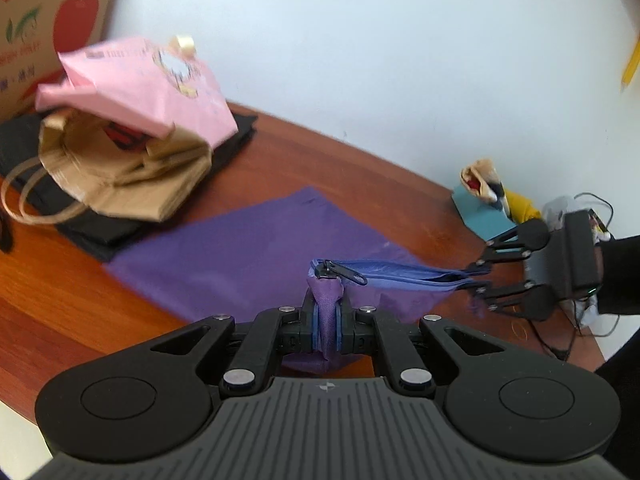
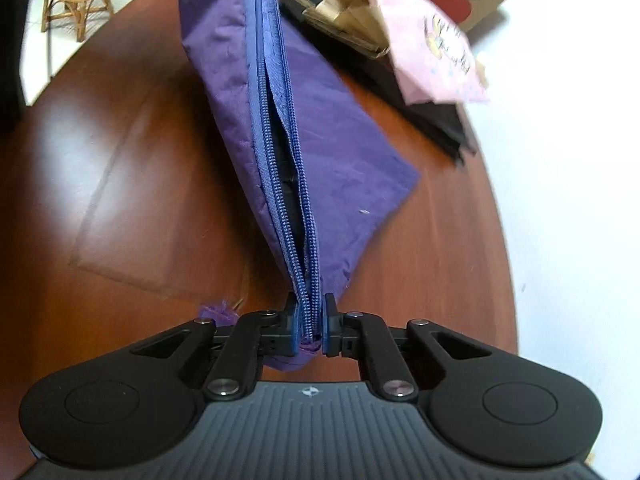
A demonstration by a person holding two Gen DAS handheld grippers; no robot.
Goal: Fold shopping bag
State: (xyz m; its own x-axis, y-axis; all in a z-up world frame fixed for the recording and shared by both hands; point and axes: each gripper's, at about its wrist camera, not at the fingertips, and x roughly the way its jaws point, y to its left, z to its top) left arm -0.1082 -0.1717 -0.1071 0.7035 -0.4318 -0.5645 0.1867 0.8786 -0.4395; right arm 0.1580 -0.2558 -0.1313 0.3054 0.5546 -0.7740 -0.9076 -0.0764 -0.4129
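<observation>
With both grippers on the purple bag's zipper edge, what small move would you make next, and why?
Probably carry the zipper edge forward over the purple bag. Left gripper and right gripper each pinch one end, and the body lies flat on the table.

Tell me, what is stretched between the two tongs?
The purple shopping bag: its blue zipper edge runs from the left tongs to the right tongs, best seen in the left wrist view.
</observation>
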